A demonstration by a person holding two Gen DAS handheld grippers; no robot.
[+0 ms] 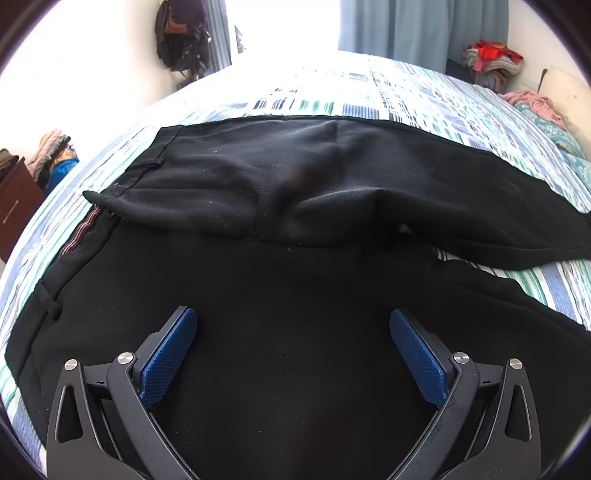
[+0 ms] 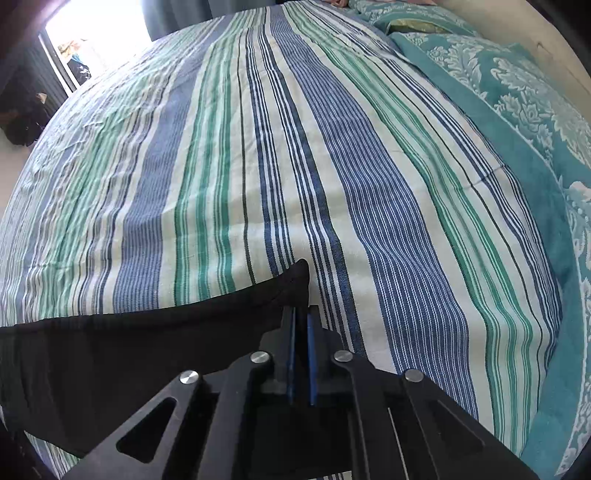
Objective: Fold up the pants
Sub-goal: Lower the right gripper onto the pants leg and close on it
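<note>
Black pants lie spread on a striped bedsheet, waistband to the left, with the far leg running off to the right and partly overlapping the near one. My left gripper hovers open just above the near part of the pants, and its blue pads hold nothing. In the right wrist view, my right gripper is shut on a corner of the black pants. The cloth trails away to the left over the striped sheet.
A teal floral blanket covers the bed's right side. A pink cloth lies at the far right of the bed. Behind the bed are a clothes pile and blue curtains. A brown cabinet stands at the left.
</note>
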